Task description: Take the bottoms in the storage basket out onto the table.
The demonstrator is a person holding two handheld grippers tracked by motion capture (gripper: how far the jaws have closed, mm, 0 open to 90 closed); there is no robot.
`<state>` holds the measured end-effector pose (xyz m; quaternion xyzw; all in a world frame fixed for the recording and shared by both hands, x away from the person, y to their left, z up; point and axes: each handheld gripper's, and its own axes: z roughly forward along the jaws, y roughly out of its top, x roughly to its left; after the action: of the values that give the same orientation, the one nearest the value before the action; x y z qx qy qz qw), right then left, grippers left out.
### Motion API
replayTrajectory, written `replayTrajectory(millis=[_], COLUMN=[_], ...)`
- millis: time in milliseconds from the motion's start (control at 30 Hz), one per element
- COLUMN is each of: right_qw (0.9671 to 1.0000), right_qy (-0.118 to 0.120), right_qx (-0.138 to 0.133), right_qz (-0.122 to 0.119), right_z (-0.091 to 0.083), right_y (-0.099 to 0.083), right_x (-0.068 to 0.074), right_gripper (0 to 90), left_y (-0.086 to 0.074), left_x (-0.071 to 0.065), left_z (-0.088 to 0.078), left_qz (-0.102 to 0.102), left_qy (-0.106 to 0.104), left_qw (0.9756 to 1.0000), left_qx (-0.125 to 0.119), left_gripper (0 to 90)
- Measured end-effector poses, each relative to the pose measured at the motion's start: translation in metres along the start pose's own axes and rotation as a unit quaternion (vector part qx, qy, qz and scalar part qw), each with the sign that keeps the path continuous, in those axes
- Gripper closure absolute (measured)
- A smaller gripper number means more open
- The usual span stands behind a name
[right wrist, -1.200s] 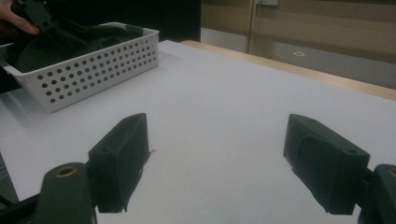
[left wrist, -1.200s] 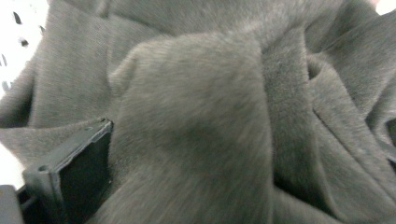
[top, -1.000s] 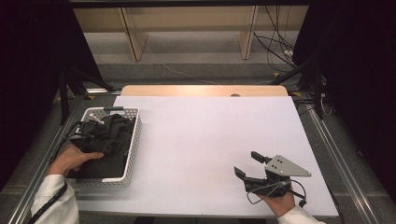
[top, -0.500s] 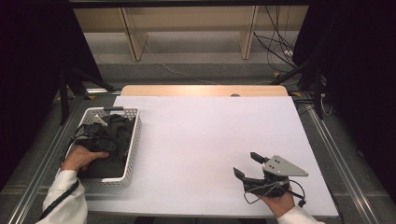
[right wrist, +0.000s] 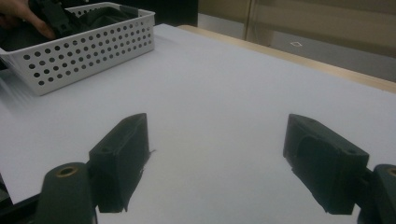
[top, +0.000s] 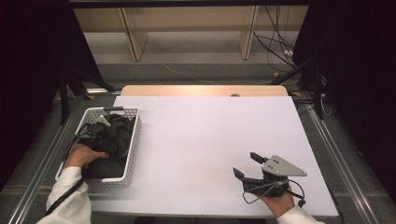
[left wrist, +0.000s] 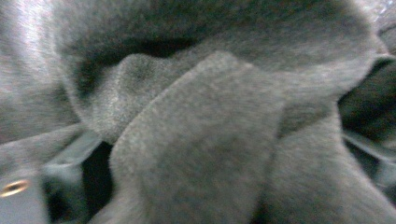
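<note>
A white perforated basket (top: 133, 140) at the table's left edge holds a heap of dark grey cloth (top: 112, 140). My left gripper (top: 95, 134) is sunk into that heap, with the person's hand (top: 83, 156) behind it. In the left gripper view, soft grey cloth (left wrist: 201, 140) presses right up to the camera. Its jaws have just been closing; the cloth hides the pads, so I cannot tell if they grip it. My right gripper (top: 244, 163) rests at the front right of the table, open, with bare white table between its fingertips (right wrist: 217, 140).
The white tabletop (top: 205, 135) stretches between basket and right gripper. The basket (right wrist: 93, 46) and the left hand show far off in the right gripper view. Beyond the table's wooden far edge are shelf legs and cables (top: 275, 51). Dark drapes flank both sides.
The left hand has slid rightward over the basket and sunk lower into the dark cloth. The right gripper has stayed where it was.
</note>
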<state>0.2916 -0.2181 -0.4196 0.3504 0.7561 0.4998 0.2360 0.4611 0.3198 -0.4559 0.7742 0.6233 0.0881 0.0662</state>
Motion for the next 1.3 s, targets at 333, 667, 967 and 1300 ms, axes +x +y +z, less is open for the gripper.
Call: replayTrajectory(millis=[333, 667, 967, 1300], right_qw=[1.0000, 1.0000, 1.0000, 1.0000], right_qy=[-0.001, -0.001, -0.001, 0.000], right_qx=[0.002, 0.000, 0.001, 0.002], right_qz=[0.000, 0.002, -0.002, -0.004], right_z=[0.001, 0.000, 0.001, 0.002], right_y=[0.000, 0.001, 0.001, 0.000], right_x=[0.000, -0.001, -0.002, -0.001], right_gripper=[24.2, 24.6, 24.7, 24.6], left_y=[-0.002, -0.009, -0.009, -0.002], left_x=[0.007, 0.014, 0.015, -0.008], left_z=[-0.010, -0.025, -0.028, 0.001], left_qz=[0.000, -0.003, -0.008, 0.028], left_qy=[-0.017, -0.051, -0.118, -0.053], left_qw=[0.9983, 0.9933, 0.9892, 0.9982], left_qx=[-0.056, -0.104, -0.086, -0.008], left_gripper=[56.2, 71.9, 39.3, 0.0])
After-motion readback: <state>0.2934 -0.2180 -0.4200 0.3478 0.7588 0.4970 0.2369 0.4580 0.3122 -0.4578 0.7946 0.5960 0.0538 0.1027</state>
